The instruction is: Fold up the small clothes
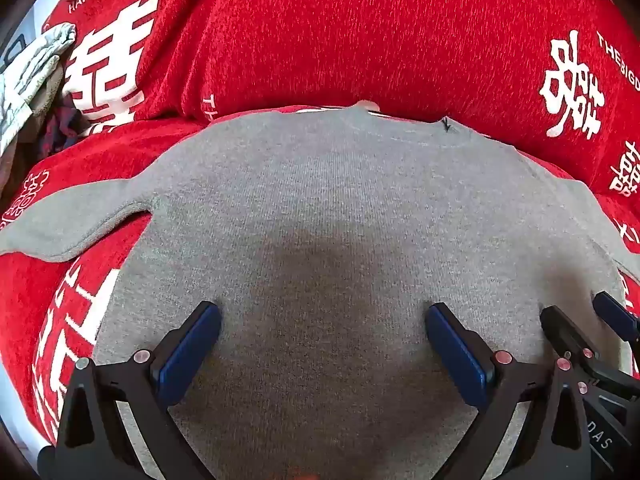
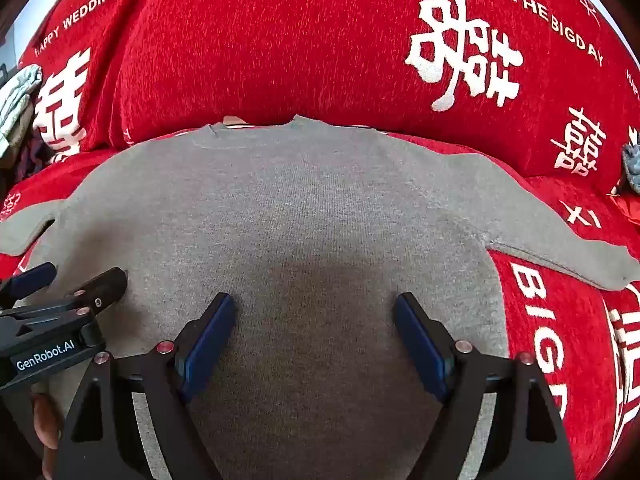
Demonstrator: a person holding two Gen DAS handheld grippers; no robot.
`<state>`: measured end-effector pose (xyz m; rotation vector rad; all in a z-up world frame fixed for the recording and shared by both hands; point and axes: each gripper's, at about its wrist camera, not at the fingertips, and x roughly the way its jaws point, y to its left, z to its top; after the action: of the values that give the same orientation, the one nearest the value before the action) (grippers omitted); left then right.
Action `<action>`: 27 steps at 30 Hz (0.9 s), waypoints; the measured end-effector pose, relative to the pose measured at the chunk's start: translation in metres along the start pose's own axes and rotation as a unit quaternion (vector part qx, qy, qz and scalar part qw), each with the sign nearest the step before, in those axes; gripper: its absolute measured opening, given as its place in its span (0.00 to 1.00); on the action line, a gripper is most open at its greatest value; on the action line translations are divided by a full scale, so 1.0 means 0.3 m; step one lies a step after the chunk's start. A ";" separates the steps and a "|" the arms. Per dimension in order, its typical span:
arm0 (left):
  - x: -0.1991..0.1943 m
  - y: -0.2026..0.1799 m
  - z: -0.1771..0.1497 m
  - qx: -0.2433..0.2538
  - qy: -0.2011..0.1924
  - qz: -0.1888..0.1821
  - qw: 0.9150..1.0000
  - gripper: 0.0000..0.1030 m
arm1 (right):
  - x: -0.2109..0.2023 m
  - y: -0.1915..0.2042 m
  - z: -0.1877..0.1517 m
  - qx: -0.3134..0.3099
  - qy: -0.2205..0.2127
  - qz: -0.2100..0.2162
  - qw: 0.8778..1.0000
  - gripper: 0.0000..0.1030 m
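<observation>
Nearest to us, our left tongs (image 1: 323,320) stand spread wide, blue pads (image 1: 188,354) apart and nothing between them but the knit below. Our right tongs (image 2: 315,310) are likewise released, a little less wide, gripping nothing. Both hang tilted down over the lower body of the grey sweater (image 1: 328,216), just beside each other; whether the tips touch the cloth we cannot tell. The sweater lies flat, spread on a red cover (image 1: 360,32) printed with white characters and wedding words. One sleeve (image 1: 76,220) reaches out to our left, the other sleeve (image 2: 560,240) to our right. Further on, its neckline (image 2: 256,132) meets the raised red back cushion. At the far left lies a heap of pale clothes (image 1: 28,84).
</observation>
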<state>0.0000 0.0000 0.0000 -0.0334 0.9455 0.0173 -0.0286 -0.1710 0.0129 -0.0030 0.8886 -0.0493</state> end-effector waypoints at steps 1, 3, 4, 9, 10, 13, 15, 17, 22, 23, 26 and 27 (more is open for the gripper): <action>0.000 0.000 0.000 0.002 -0.001 0.002 1.000 1.00 | 0.000 0.000 0.000 0.000 0.002 0.000 1.000 0.82; 0.000 -0.001 0.000 0.003 -0.001 0.003 1.000 1.00 | 0.002 0.000 0.000 0.001 0.005 0.001 1.000 0.82; 0.000 -0.002 0.001 0.003 -0.001 0.003 1.000 1.00 | 0.002 0.000 -0.001 0.000 0.005 0.000 1.000 0.82; -0.007 0.008 0.005 0.003 0.000 0.004 1.000 1.00 | 0.004 0.001 -0.001 -0.002 0.007 -0.002 1.000 0.82; -0.004 0.008 0.007 0.003 0.000 0.005 1.000 1.00 | 0.004 0.000 -0.002 -0.003 0.007 -0.003 1.000 0.82; -0.005 -0.005 0.010 0.005 0.000 0.007 1.000 1.00 | 0.002 -0.007 0.007 -0.001 0.007 -0.001 1.000 0.82; -0.008 -0.001 0.009 0.003 -0.002 0.005 1.000 1.00 | 0.001 -0.007 0.009 -0.002 0.007 -0.001 1.000 0.82; -0.005 -0.004 0.003 0.004 -0.005 0.006 1.000 1.00 | 0.005 -0.003 0.001 -0.001 0.007 0.000 1.000 0.82; -0.003 -0.002 0.003 0.004 -0.004 0.005 1.000 1.00 | 0.005 -0.004 -0.002 -0.002 0.007 -0.001 1.000 0.82; -0.003 -0.002 0.003 0.004 -0.003 0.006 1.000 1.00 | 0.005 -0.004 -0.001 -0.002 0.007 -0.001 1.000 0.82; -0.004 0.001 0.004 0.005 -0.002 0.006 1.000 1.00 | 0.002 -0.002 -0.002 0.000 0.006 0.003 1.000 0.82; -0.003 0.001 0.002 0.005 -0.002 0.006 1.000 1.00 | 0.002 -0.006 -0.002 0.002 0.006 0.006 1.000 0.82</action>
<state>0.0000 0.0005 0.0011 -0.0192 0.9415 0.0231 -0.0286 -0.1728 0.0122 0.0065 0.9011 -0.0402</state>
